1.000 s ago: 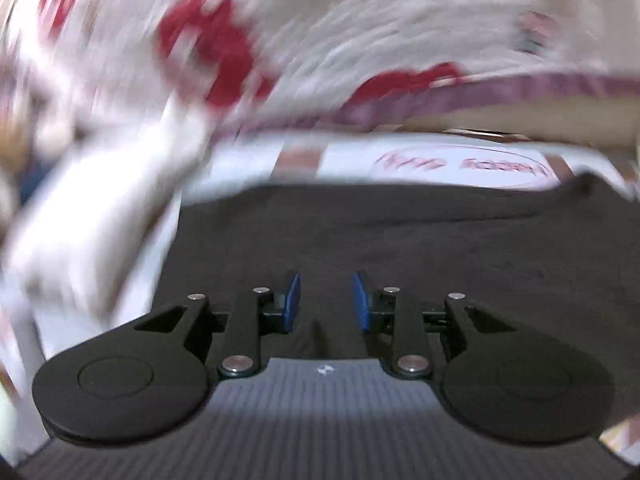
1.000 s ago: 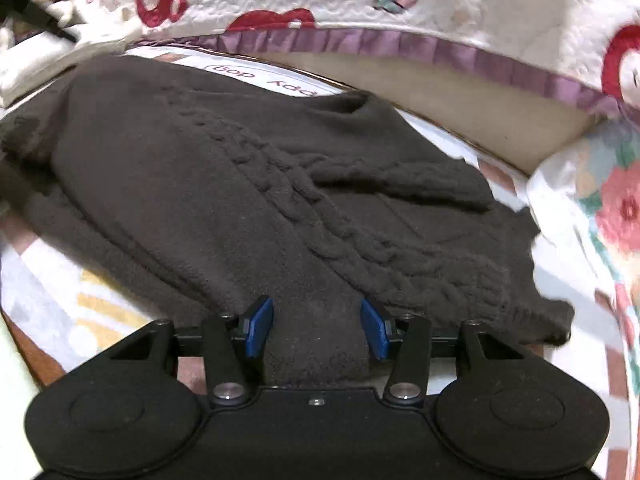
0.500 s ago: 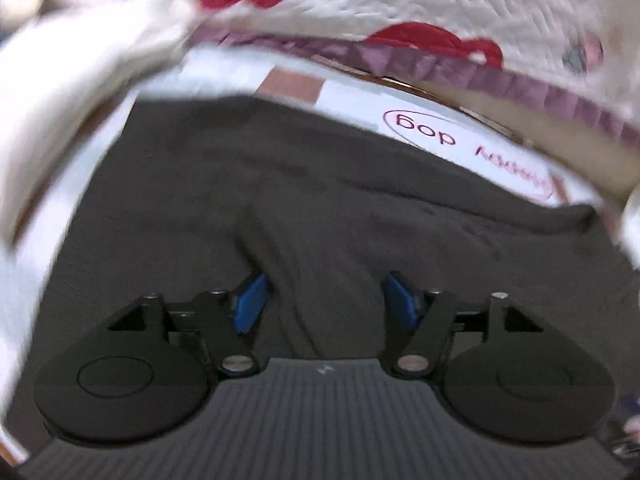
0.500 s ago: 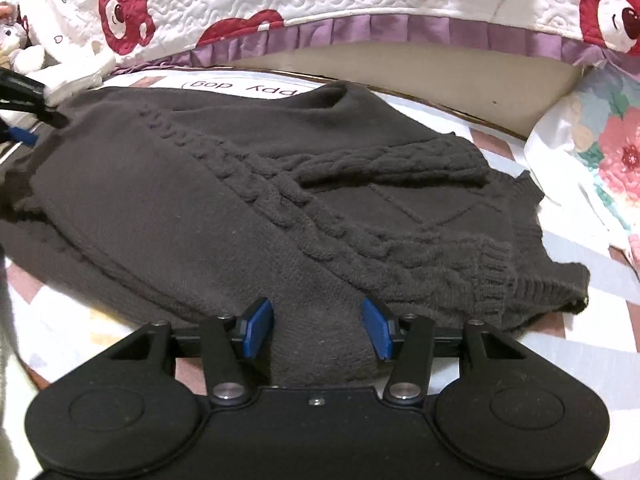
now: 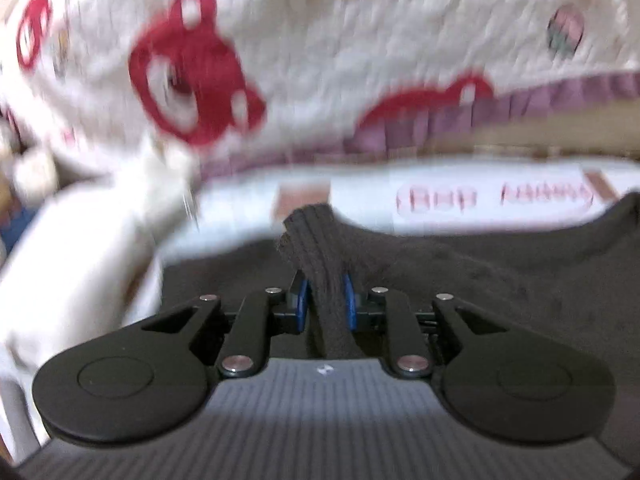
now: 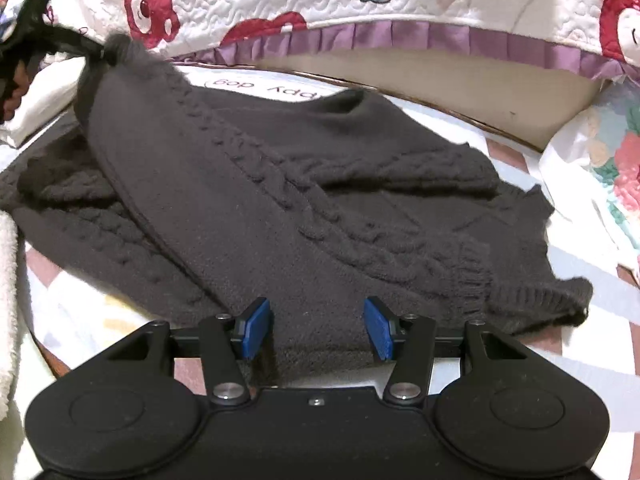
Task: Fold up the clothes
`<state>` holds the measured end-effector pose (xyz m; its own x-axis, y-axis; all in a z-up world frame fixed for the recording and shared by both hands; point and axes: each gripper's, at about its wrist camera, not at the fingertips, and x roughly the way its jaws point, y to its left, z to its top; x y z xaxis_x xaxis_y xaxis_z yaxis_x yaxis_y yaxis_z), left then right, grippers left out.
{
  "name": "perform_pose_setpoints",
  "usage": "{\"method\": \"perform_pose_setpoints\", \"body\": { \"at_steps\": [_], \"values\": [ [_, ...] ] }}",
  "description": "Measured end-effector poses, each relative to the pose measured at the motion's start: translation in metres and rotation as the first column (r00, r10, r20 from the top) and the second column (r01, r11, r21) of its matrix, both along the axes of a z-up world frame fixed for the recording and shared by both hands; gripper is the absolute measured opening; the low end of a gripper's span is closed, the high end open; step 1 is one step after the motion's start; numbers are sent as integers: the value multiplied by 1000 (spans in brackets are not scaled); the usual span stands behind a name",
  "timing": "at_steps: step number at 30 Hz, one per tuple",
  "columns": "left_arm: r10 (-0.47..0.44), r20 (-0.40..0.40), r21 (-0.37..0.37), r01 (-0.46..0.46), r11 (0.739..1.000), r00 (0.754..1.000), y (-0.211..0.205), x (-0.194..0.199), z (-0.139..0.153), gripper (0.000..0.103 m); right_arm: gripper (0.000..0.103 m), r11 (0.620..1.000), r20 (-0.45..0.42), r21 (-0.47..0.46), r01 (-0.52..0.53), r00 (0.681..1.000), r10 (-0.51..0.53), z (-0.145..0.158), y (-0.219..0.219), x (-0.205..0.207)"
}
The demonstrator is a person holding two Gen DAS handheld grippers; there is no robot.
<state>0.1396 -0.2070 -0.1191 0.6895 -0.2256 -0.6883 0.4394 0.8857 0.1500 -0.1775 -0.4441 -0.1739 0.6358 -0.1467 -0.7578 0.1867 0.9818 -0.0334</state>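
A: Dark brown wool, that's what fills both views: a dark brown cable-knit sweater spread across the bed, on a pale checked bedsheet. What have you got in your left claw?

B: My left claw is clamped on a ribbed strip of the sweater. The blue pads press the knit from both sides, and the ribbed end sticks up past the tips. The picture is smeared, so I can't tell you whether it's a cuff or a hem.

A: And from the other side?

B: In the right wrist view my left claw is at the far left corner, black, with that corner of the sweater pulled up into a peak off the bed. The rest lies flat, one sleeve folded across the middle.

A: Your right claw?

B: My right claw stands apart, pads wide on either side of the near edge of the sweater. The knit lies between them, but they are not pressing on it.

A: Around the sweater?

B: A white quilted blanket with red bears and a purple frill hangs behind. There's a floral pillow on the right, and a white fluffy cloth at the left edge.
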Motion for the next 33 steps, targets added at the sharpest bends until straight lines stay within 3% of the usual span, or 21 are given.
{"method": "perform_pose_setpoints", "body": {
  "at_steps": [4, 8, 10, 12, 15, 18, 20, 23, 26, 28, 29, 31, 32, 33],
  "values": [
    [-19, -10, 31, 19, 999, 1000, -5, -17, -14, 27, 63, 998, 3, 53, 26, 1000, -26, 3, -4, -10],
    [-41, -4, 76, 41, 996, 999, -12, -20, -13, 27, 65, 961, -15, 251, 117, 993, -117, -5, -31, -23],
    [-21, -2, 44, 21, 999, 1000, -11, -21, -5, 27, 65, 910, -23, 375, 178, 983, -183, -9, -47, -30],
    [-41, -1, -24, 41, 999, 999, -11, -27, 4, 26, 68, 821, -25, 507, 263, 956, -291, -17, -65, -41],
    [-165, -2, -87, 164, 983, 986, -23, -49, 12, 26, 69, 706, -6, 620, 341, 903, -430, -24, -84, -58],
    [-352, 1, -106, 350, 931, 936, -55, -86, 25, 27, 69, 621, 9, 671, 405, 833, -553, -28, -100, -73],
    [-482, -11, -101, 478, 872, 876, -83, -113, 27, 28, 69, 564, 5, 696, 444, 783, -622, -33, -113, -80],
    [-600, -9, -58, 598, 799, 800, -122, -152, 26, 29, 69, 553, 30, 688, 470, 742, -669, -34, -128, -81],
    [-676, -85, -168, 659, 734, 732, -149, -177, 22, 37, 69, 553, 45, 670, 496, 716, -697, -33, -134, -76],
    [-717, -122, -200, 691, 695, 686, -164, -191, 16, 41, 69, 507, 39, 706, 494, 688, -725, -36, -143, -78],
    [-731, -134, -195, 706, 681, 669, -171, -199, 13, 41, 69, 479, 34, 728, 490, 672, -740, -39, -148, -79],
    [-738, -159, -156, 721, 675, 656, -179, -215, 5, 41, 69, 433, 26, 756, 491, 638, -770, -41, -158, -84],
    [-723, -191, -147, 709, 689, 664, -180, -219, 3, 42, 69, 427, 27, 754, 499, 626, -780, -39, -162, -86],
    [-704, -227, -142, 693, 707, 673, -179, -222, 1, 43, 69, 452, 39, 726, 518, 625, -780, -34, -162, -87]
  ]
}}
